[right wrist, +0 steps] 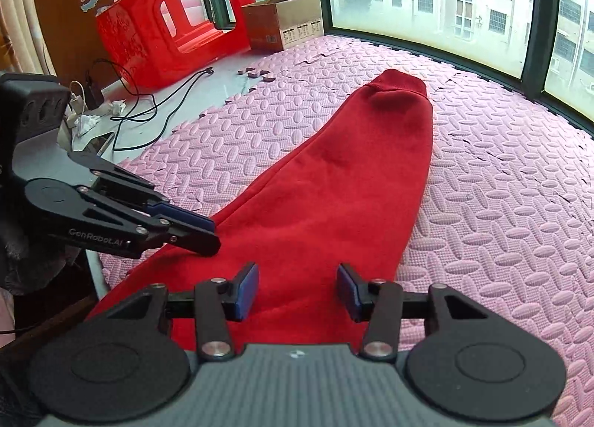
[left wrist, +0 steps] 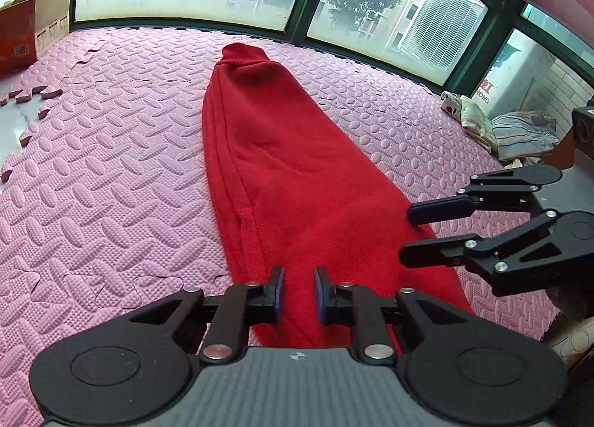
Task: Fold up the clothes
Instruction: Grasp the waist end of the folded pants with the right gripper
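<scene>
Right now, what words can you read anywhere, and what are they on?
"GenRobot.AI" on the left gripper.
"HONG", a cut-off word, on a sign outside the window.
Labels on the cardboard box: too small to read.

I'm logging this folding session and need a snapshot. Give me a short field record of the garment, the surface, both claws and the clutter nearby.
garment: red garment, folded lengthwise into a long narrow shape, ribbed cuff at the far end, lying flat
surface: pink foam mat
left claw: left claw over the garment's near end, jaws slightly apart, nothing pinched
right claw: right claw over the near end, jaws wider apart, empty
nearby: cardboard box and red plastic stool at the mat's far corner; folded clothes on the other side
</scene>
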`<state>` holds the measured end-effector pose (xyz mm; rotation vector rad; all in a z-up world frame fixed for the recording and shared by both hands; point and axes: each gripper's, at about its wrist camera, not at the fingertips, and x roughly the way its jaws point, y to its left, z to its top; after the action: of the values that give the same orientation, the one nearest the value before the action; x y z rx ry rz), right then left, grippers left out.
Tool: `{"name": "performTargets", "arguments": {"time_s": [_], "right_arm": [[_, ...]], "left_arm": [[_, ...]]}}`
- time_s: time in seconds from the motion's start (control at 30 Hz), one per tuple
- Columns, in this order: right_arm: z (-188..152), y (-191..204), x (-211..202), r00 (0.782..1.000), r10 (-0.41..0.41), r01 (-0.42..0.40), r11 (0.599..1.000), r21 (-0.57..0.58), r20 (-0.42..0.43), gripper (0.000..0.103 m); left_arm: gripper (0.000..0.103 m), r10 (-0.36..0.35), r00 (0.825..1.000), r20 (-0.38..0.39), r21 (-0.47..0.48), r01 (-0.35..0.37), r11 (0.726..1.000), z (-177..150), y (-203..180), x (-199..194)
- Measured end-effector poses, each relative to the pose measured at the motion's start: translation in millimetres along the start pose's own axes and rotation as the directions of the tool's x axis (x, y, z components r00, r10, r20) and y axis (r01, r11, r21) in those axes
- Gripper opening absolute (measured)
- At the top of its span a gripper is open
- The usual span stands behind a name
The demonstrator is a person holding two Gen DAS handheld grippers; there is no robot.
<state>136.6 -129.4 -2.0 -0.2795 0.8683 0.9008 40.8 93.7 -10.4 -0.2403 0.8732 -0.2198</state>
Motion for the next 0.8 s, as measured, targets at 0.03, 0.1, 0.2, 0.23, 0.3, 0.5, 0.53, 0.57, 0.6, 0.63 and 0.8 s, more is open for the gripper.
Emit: {"name": "performTargets", "arguments": {"time_s": [0.03,0.1,0.2,0.23,0.3,0.5,0.53,0.57,0.6,0.63,0.8], "right_arm": [[5,-4,4,1.0,-0.004,0.004,1.0,-0.002,0.002,0.048],[15,-14,12,1.0,-0.017,0.017,1.0,-0.001,0.001,0.048],[29,-29,25,0.999,-0.042,0.042,0.999,-0.002,-0.013,0.048],[33,-34,29,0.999,-0.051,0.051,0.999,-0.003,-0.02,0.048],[38,-41,37,0.998,-0.049,0.049,0.999,-0.01,-0.043,0.046],[50,-40,64,0.995,-0.039,0.031,0.996,-0.087,-0.09,0.044],[53,-38,68,0.995,-0.039,0.029,0.994,-0.107,-0.093,0.044],[55,-35,73,0.995,-0.04,0.027,0.991,-0.128,-0.097,0.044],[58,-33,76,0.995,-0.042,0.027,0.989,-0.148,-0.096,0.044],[60,-30,80,0.995,-0.042,0.026,0.985,-0.171,-0.094,0.044],[77,-16,100,0.996,-0.029,0.006,0.968,-0.253,-0.088,0.044]], "left_arm": [[0.019,-0.004,1.0,0.007,-0.001,0.004,1.0,2,-1,-1],[0.019,-0.028,0.999,0.016,0.0,0.028,1.0,9,-5,1],[0.019,-0.051,0.999,0.007,0.011,0.051,0.999,19,-12,13],[0.019,-0.055,0.998,0.002,0.012,0.055,0.998,22,-14,19],[0.019,-0.051,0.999,-0.009,0.014,0.052,0.999,27,-14,31],[0.018,-0.016,0.999,-0.027,-0.047,0.015,0.999,34,12,46],[0.018,-0.011,1.0,-0.024,-0.053,0.01,0.999,35,15,44],[0.018,-0.005,1.0,-0.021,-0.058,0.004,0.998,35,19,42],[0.018,-0.006,1.0,-0.019,-0.066,0.005,0.998,35,22,41],[0.018,-0.009,1.0,-0.019,-0.073,0.008,0.997,35,24,39],[0.018,-0.018,1.0,-0.01,-0.07,0.017,0.997,36,22,33]]}}
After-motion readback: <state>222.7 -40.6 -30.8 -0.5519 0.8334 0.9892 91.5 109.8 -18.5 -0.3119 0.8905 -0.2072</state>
